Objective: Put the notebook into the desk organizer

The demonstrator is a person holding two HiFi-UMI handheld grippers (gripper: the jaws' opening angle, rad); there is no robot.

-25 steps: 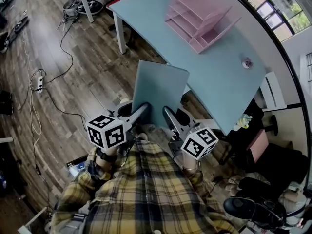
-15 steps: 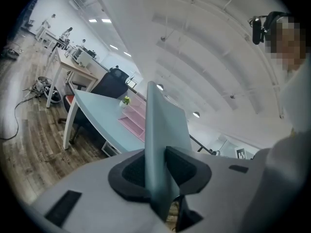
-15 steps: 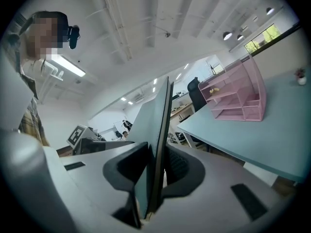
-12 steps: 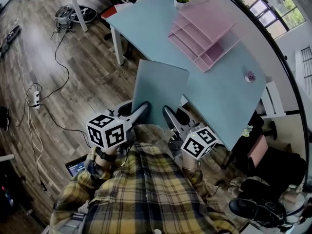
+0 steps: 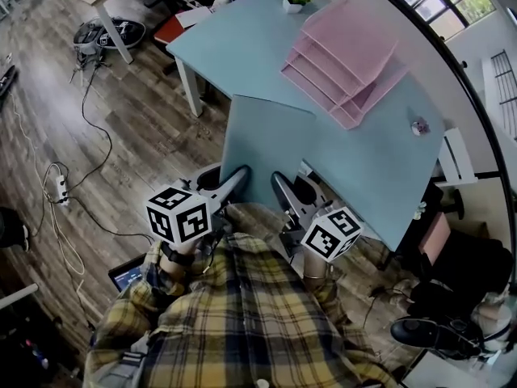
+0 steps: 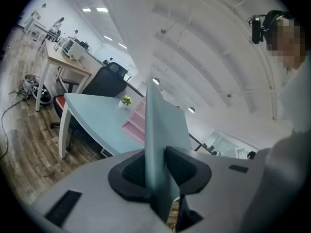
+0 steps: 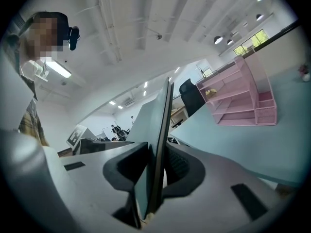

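Teal notebook (image 5: pixel 266 144) upright in left hand-held gripper (image 5: pixel 241 175), right hand-held gripper (image 5: pixel 277 181)

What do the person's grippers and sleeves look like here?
The left gripper and right gripper each have a light grey body, black ribbed pads and a white cube printed with black square markers. The sleeves are yellow-and-dark plaid.

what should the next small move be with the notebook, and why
Probably carry the notebook forward over the table toward the pink desk organizer. The left tool and right tool each clamp its near edge, and it is only at the table's near edge, with the organizer standing farther back.
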